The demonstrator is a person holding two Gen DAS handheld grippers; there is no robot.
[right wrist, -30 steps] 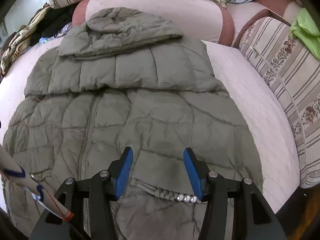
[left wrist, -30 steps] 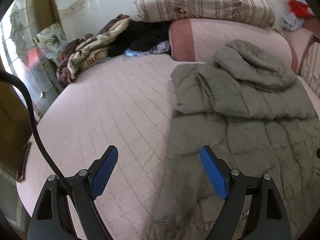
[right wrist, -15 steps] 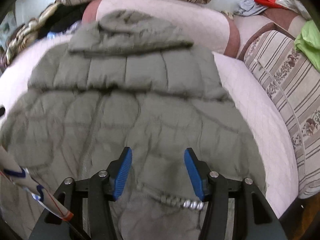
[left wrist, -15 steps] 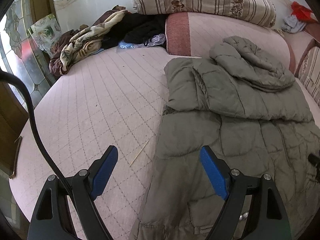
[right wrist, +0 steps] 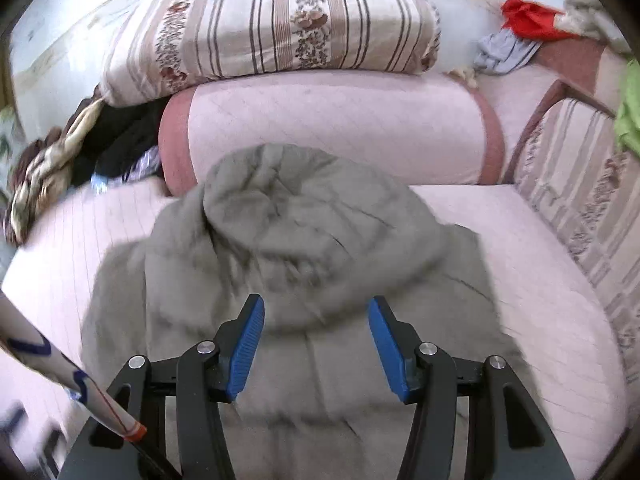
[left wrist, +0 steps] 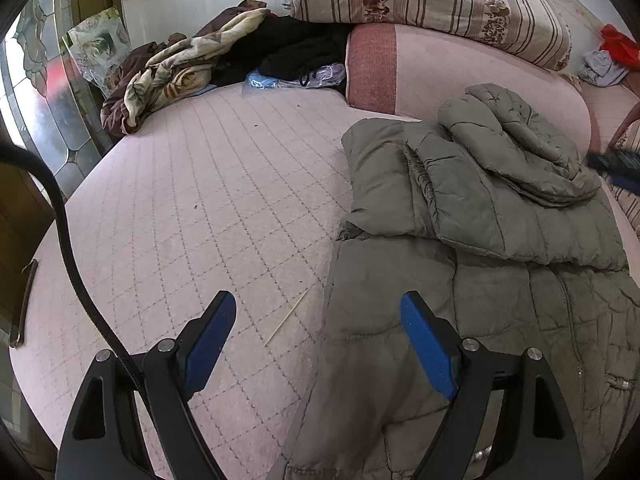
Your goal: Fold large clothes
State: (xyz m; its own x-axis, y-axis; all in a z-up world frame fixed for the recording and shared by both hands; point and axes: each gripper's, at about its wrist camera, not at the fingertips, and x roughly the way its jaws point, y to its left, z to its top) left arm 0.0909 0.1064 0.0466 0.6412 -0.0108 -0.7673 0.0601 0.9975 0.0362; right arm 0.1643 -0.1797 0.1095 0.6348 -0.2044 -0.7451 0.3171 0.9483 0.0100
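A large grey-green padded jacket (left wrist: 480,248) lies spread on the pink quilted bed (left wrist: 200,208), hood (left wrist: 516,136) toward the pillows, one sleeve folded across the chest. My left gripper (left wrist: 316,340) is open and empty, hovering over the jacket's left edge near the hem. My right gripper (right wrist: 316,340) is open and empty, over the jacket's upper part just below the hood (right wrist: 304,216); this view is blurred. The right gripper also shows in the left wrist view (left wrist: 618,170) at the far right, beside the hood.
A striped floral pillow (left wrist: 424,4) rests on a pink bolster (right wrist: 336,128) at the head. A pile of blankets and dark clothes (left wrist: 208,56) lies at the back left. A thin wooden stick (left wrist: 286,318) lies on the bed. A striped cushion (right wrist: 580,192) lines the right side.
My right gripper has moved forward from the jacket's hem up toward the hood. My left gripper has shifted slightly, keeping over the jacket's left edge. Both stay open.
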